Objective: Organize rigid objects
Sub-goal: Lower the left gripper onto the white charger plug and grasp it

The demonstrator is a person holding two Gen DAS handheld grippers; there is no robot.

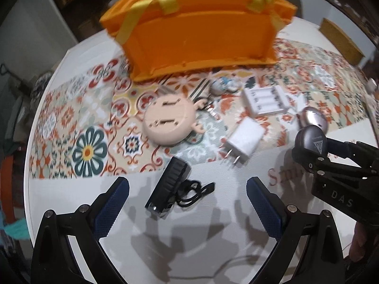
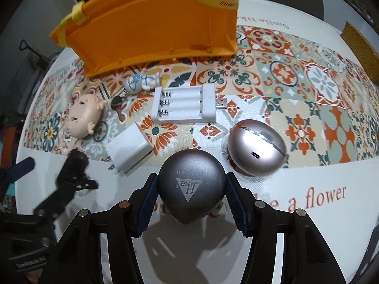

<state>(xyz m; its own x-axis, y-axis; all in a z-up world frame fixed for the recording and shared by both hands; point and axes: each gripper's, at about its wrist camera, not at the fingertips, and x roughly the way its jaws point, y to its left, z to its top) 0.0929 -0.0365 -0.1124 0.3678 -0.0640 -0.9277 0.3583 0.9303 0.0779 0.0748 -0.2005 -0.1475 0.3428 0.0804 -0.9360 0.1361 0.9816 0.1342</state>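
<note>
Orange open-topped fabric-like storage box with yellow strap handles (image 2: 151, 30) sits top centre of the right wrist view, mouth open, prob. where the loose bits end up. Right gripper (image 2: 190, 196), bottom centre, is clamped on the dark grey matte egg-shaped metal case (image 2: 191, 184), pads on both flanks at its widest, so it shouldn't slip. Printed triangle logo on top, smooth shell. Left gripper (image 1: 187, 189) hangs spread wide w/ nothing between, above the black ribbed bar-shaped light with coiled cable (image 1: 169, 184), bottom centre of its own view.
</note>
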